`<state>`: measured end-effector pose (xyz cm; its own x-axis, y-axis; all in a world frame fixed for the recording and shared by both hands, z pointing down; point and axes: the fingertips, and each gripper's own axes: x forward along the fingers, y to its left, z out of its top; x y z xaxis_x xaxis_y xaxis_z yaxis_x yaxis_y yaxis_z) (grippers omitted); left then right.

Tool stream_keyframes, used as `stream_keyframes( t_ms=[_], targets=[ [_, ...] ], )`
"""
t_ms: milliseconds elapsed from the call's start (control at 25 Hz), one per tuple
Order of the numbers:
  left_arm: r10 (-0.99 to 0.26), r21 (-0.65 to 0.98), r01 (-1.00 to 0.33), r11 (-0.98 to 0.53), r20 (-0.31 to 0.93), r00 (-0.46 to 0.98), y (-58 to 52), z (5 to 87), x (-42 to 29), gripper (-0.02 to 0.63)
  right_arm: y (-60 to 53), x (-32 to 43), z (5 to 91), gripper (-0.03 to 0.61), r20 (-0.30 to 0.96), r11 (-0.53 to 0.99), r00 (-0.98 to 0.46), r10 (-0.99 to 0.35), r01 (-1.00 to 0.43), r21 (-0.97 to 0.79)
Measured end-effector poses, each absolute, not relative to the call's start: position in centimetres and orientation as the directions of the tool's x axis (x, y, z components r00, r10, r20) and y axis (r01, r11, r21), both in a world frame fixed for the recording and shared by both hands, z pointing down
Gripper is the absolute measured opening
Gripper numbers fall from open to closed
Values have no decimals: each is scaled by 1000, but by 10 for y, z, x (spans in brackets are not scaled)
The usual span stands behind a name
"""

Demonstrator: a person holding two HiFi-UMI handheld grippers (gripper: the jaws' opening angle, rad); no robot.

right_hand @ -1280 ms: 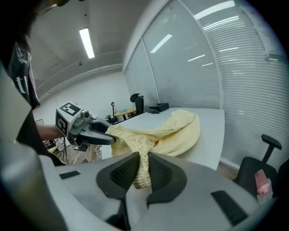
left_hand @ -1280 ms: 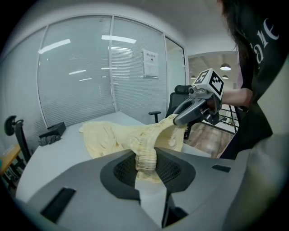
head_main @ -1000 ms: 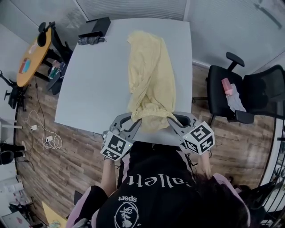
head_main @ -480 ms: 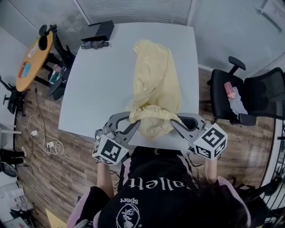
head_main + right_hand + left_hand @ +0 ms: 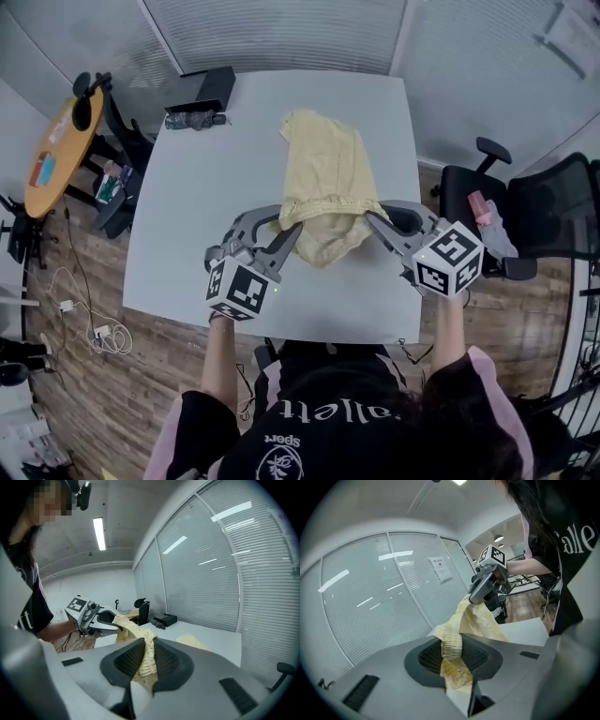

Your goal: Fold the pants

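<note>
Above white table point(image 5: 187, 234) | left gripper point(image 5: 289, 228), right gripper point(image 5: 371, 217) clamp pants point(image 5: 323, 169)

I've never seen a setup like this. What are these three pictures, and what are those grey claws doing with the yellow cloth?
No robot here: a person at a white table, with a hand-held two-jaw gripper in each hand. The overhead picture comes from a camera on the person's head; the other two from cameras riding on each gripper, looking along its jaws. On the table lie yellow pants, with a black box at its far corner. The left gripper and right gripper each pinch one end of the elastic waistband.
</note>
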<state>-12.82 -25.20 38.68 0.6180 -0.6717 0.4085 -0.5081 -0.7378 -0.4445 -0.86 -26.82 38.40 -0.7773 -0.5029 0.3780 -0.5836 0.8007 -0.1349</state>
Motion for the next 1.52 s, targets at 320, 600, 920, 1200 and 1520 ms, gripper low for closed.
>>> stream_keyframes(
  t_ms=[320,600,920,1200,1520],
  targets=[
    [-714,-560,-458,-690,427,555,-369,419,-135,104,-400,-17,423,63,401,738,-698,-594,-671,-74],
    [-715,-604,-388,-697,542,441,-445,511,-133,104,-472,-14,520,63,518,696,-573,-635,-716,61],
    [-645,-593,-254,-764,703,300,-445,613,-144,104,-474,-12,608,63,641,701,-515,-569,-712,51],
    [-522,-451,-278,-848,804,284,-416,669,-151,104,-436,-10,671,67,740,727,-503,-447,-686,-27],
    [-528,-246,-557,-794,734,428,-414,646,-148,209,-419,-12,669,218,722,708,-528,-448,-703,-75]
  ],
)
